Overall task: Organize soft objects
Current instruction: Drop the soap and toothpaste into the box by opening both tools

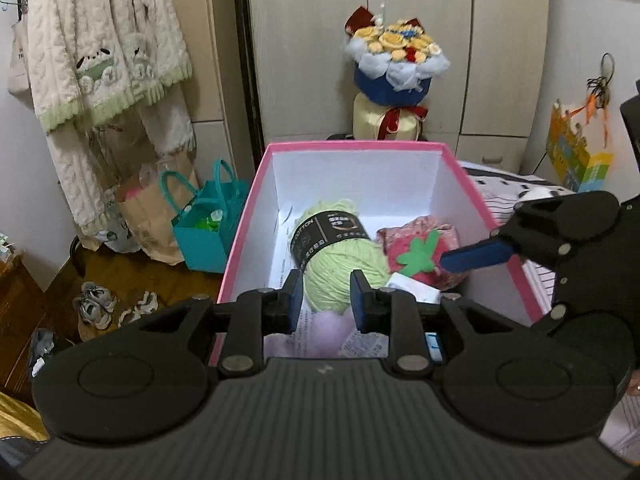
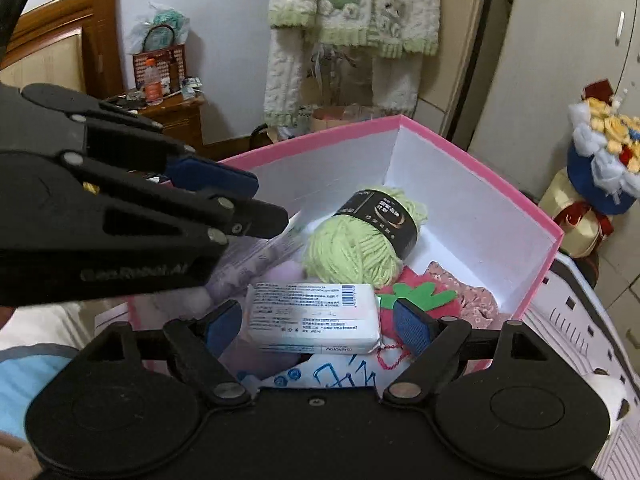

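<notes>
The pink cardboard box with white inner walls (image 2: 460,184) stood open, and the soft things lay inside it. The ball of light green yarn with a black paper band (image 2: 368,236) lay on its side in the middle of the box floor, its long axis slanting from the near left toward the far right corner in the right wrist view. Just beside it, on the right, lay the red felt strawberry with a green leaf top (image 2: 416,296), the leaf pointing toward the yarn.

The left tongs (image 1: 326,300) hovered over the near edge of the box, nearly closed with only a narrow gap and nothing held in it (the yarn showed through the gap, farther away). The right tongs (image 2: 316,326) stood wide open. Between their blue pads (image 2: 410,324) sat the white rectangular soft packet with printed text (image 2: 316,316), long axis running across from one pad to the other; if the pads pressed it I cannot tell.
</notes>
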### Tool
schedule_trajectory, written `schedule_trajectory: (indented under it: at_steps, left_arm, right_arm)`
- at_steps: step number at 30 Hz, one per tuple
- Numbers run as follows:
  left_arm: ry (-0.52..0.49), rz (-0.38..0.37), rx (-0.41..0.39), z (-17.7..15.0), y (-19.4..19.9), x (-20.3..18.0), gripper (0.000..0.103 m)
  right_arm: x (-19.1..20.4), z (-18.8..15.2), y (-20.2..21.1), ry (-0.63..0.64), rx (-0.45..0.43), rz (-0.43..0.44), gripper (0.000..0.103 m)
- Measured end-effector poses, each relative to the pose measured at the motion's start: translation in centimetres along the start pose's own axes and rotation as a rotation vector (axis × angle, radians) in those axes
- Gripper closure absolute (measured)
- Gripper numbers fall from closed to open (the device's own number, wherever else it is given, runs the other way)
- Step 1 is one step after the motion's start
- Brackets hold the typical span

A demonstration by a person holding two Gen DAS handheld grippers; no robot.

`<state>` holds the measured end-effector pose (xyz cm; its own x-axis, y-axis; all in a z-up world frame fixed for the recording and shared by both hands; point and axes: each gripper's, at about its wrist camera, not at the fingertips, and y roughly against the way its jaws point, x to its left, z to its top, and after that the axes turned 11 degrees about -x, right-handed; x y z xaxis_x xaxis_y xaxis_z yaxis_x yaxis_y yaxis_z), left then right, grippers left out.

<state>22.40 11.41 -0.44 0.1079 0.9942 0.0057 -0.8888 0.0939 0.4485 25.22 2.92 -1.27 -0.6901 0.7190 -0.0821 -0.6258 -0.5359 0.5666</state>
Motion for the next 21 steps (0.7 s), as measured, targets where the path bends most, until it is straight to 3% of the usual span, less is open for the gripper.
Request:
schedule_trajectory:
  at_steps: [11, 21]
  left_arm:
    - [0.026, -0.103, -0.014, 0.8, 6.7, 0.4, 0.071]
    - [-0.018, -0.211, -0.051, 0.7, 12.4, -2.4, 0.063]
  right_arm:
    - [-1.8, -1.5, 10.4, -0.149, -0.138, 0.022, 0.017]
    - [-1.3, -4.8, 18.2, -0.175, -0.171, -0.064, 0.017]
